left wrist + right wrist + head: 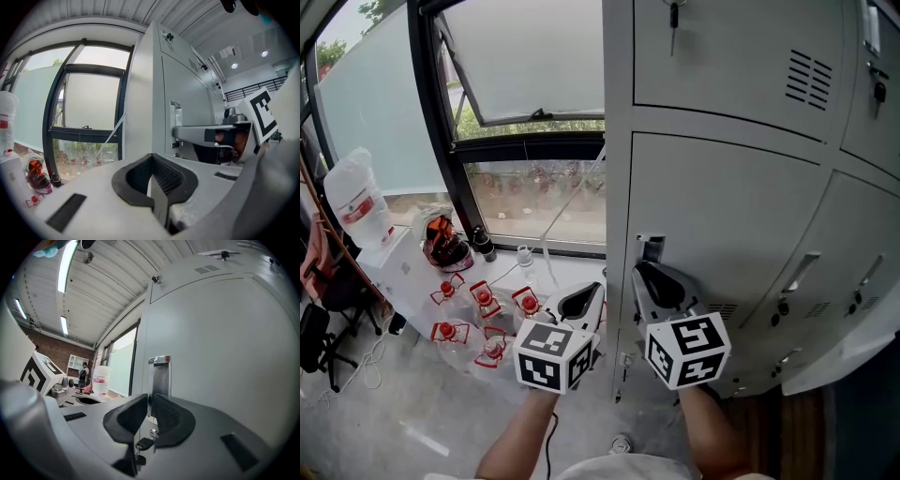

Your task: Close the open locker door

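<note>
A grey concrete floor (384,403) runs under a black-framed window (530,66) with frosted panes, 1 sash tilted outward. A translucent water jug (356,202) with a red label stands on a low white ledge. Small clear plastic pieces with red caps (484,298) lie scattered on the floor beside it.

To the right stands a bank of smooth pale grey sheet-metal lockers. The middle-tier locker door (722,216) lies about level with its neighbours; I cannot tell whether it is latched. A flat rectangular chrome handle (160,380) sits at its left edge, and a small key (144,444) with a black head hangs just below it.

The right gripper (649,274) points up at that handle with its tips at the handle's lower end. Its ribbed black pads are drawn nearly together, leaving only a thin slit. The handle's edge lines up with the slit, but I cannot tell whether the pads bite on it.

The left gripper (586,298) hangs just left of the lockers, apart from the door. Its jaws are pressed together with nothing between them. Each gripper carries a white cube with black square markers.
</note>
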A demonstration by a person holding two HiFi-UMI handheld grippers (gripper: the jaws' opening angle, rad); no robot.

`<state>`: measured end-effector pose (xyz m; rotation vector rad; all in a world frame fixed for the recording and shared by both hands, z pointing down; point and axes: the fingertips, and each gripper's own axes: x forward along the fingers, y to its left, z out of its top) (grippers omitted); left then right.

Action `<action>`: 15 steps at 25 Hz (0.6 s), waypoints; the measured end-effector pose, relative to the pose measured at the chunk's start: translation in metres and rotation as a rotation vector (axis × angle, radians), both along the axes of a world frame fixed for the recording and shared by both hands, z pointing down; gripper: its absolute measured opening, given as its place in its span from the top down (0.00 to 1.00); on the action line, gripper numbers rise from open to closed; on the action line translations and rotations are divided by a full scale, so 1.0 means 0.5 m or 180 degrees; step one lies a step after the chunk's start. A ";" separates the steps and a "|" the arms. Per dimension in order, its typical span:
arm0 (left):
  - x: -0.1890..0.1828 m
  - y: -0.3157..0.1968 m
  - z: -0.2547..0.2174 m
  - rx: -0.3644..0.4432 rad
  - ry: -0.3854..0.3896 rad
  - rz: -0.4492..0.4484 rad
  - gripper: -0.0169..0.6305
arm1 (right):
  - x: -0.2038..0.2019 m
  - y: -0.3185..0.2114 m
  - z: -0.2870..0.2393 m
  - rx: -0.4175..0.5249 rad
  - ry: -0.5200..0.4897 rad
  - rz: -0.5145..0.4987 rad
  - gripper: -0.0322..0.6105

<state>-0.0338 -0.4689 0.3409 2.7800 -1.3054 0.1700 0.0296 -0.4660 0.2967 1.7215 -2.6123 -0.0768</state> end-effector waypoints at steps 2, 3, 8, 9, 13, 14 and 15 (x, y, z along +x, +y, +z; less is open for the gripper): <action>0.009 0.006 -0.001 0.0004 -0.0003 0.0025 0.96 | 0.006 0.005 0.001 0.0000 -0.0006 -0.0020 0.89; 0.013 0.009 -0.004 0.0010 -0.0001 0.0037 0.96 | 0.009 0.008 0.001 0.0000 -0.0022 -0.0038 0.89; 0.033 0.030 -0.008 0.0026 0.0001 0.0104 0.96 | 0.022 0.033 -0.001 0.0025 -0.0061 -0.0072 0.89; 0.036 0.036 -0.008 0.0024 -0.0002 0.0116 0.96 | 0.025 0.040 0.001 0.0022 -0.0063 -0.0065 0.89; 0.045 0.061 -0.005 0.0007 -0.0008 0.0152 0.96 | 0.032 0.068 0.012 -0.0023 -0.0057 -0.0023 0.89; 0.046 0.068 -0.004 0.0006 -0.0008 0.0163 0.96 | 0.034 0.077 0.015 -0.0031 -0.0057 -0.0009 0.89; 0.048 0.075 -0.003 0.0006 -0.0009 0.0174 0.96 | 0.036 0.085 0.018 -0.0039 -0.0057 0.0004 0.89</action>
